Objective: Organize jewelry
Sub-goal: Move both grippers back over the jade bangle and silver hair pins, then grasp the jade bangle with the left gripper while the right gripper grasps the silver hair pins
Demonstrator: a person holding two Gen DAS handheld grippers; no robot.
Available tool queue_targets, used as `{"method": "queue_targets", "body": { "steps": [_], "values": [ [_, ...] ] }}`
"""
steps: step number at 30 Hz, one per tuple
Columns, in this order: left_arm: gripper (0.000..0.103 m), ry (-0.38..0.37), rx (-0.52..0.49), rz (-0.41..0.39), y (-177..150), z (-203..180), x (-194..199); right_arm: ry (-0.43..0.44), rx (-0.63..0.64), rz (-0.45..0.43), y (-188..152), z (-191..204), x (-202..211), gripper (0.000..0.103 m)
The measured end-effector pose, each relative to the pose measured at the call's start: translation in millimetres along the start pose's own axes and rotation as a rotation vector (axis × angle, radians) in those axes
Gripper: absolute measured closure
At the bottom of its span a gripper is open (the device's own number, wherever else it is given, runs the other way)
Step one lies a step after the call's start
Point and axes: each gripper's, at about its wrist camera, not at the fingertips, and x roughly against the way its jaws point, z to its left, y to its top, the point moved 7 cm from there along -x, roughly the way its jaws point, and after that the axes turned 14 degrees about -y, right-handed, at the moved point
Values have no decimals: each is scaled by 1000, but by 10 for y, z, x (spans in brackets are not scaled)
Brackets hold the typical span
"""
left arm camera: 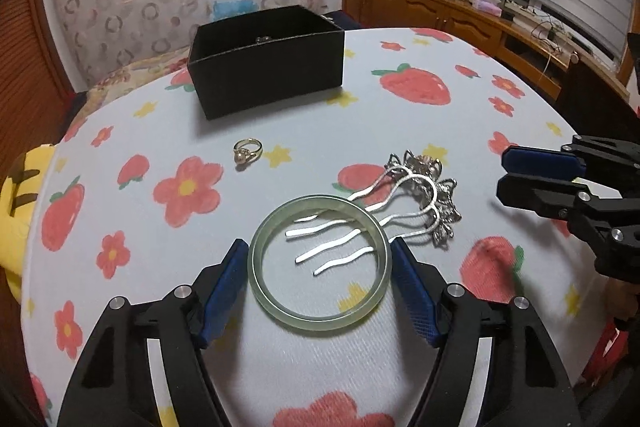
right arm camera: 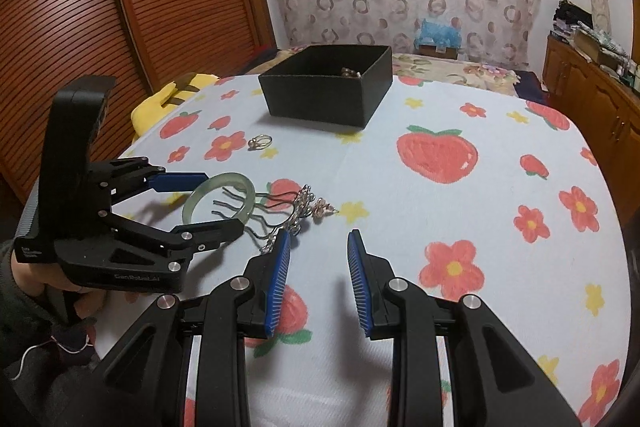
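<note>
Left wrist view: left gripper (left arm camera: 319,269) set around the pale green bangle (left arm camera: 318,259), blue pads touching or all but touching its outer rim on both sides, jaws wide because of the ring's width; firm pinch or mere contact, impossible to say. Bangle flat on the strawberry tablecloth (left arm camera: 120,227), its far edge lying over the prongs of the silver hair comb (left arm camera: 400,211). Probably stiff, smooth and slippery like jade or glass, fairly heavy for its size, brittle if dropped; best held squarely across the full diameter, then lifted straight up to clear the prongs. To the side, right gripper (right arm camera: 318,281) partly open, empty, hovering near the comb's ornate head. Beyond, a small gold ring (left arm camera: 248,151) lying alone. Farthest, the open black box (left arm camera: 266,61), something small already inside, the likely destination.
</note>
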Motion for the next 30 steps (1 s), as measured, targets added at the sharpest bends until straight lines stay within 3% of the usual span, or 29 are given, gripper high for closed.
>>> {"method": "queue_targets", "body": {
  "steps": [7, 10, 25, 26, 28, 30],
  "values": [
    [34, -2, 38, -63, -59, 53, 228, 24, -11, 31, 54, 80, -142, 71],
    [34, 2, 45, -84, -79, 83, 322, 43, -27, 53, 99, 108, -224, 61],
    [34, 12, 81, -125, -166, 252, 519, 24, 23, 116, 216, 325, -542, 62],
    [34, 12, 84, -128, -168, 260, 525, 19, 27, 117, 226, 329, -550, 63],
    [34, 10, 88, -132, -176, 264, 533, 6, 30, 119, 229, 319, -563, 78],
    [34, 9, 92, -133, -180, 267, 529, 16, 20, 122, 226, 301, -563, 82]
  ]
}}
